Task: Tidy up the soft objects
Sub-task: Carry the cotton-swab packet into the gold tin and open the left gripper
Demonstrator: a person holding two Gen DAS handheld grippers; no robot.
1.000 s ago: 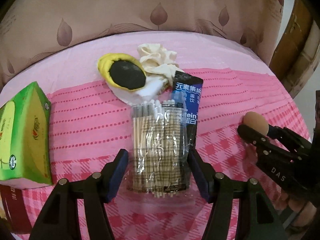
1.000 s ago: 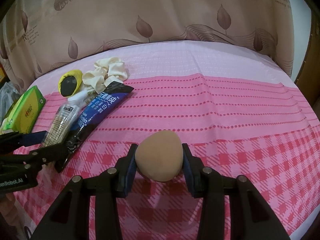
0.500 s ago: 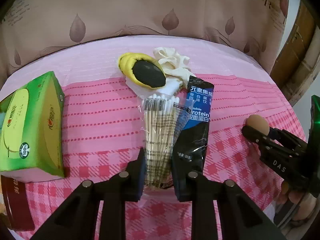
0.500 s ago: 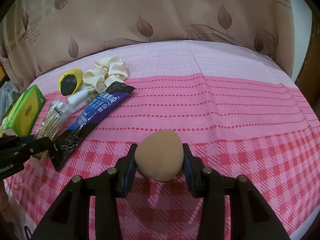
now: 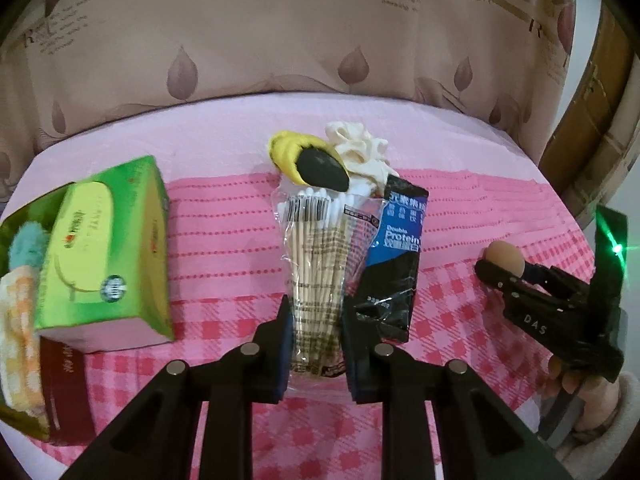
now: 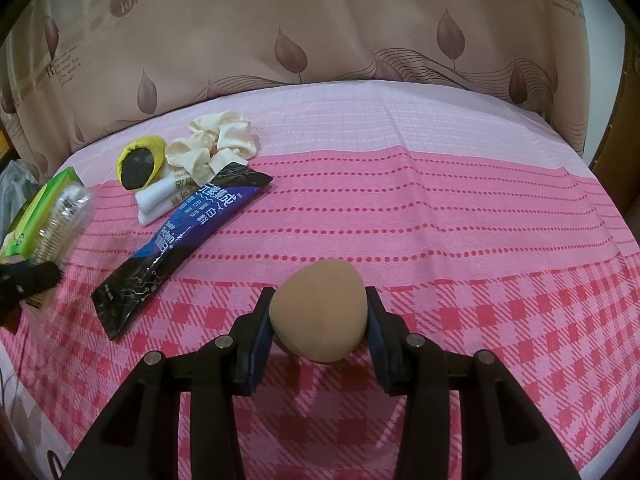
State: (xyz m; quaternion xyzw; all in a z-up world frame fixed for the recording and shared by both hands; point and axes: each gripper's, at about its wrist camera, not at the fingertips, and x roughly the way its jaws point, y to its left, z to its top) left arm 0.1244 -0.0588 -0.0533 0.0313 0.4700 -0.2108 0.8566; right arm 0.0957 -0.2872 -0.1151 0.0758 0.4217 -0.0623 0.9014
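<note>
My left gripper [image 5: 316,332] is shut on a clear bag of cotton swabs [image 5: 316,256] and holds it lifted above the pink cloth. My right gripper [image 6: 318,320] is shut on a tan egg-shaped makeup sponge [image 6: 318,316], just above the checked cloth. The right gripper [image 5: 500,272] with the sponge [image 5: 505,258] shows at the right of the left wrist view. The swab bag [image 6: 60,220] shows at the far left of the right wrist view. A cream scrunchie [image 6: 216,148], a yellow and black pouch [image 6: 140,164] and a folded white cloth [image 6: 156,196] lie at the back left.
A black and blue protein sachet [image 6: 180,240] lies diagonally on the cloth. A green tissue box [image 5: 104,252] stands at the left on a dark red box [image 5: 64,376], beside soft towels [image 5: 20,300]. A curtain [image 6: 320,20] hangs behind the table.
My left gripper has closed on the swab bag, lifted it and drawn it back and leftward. The right gripper holds the sponge in the same place.
</note>
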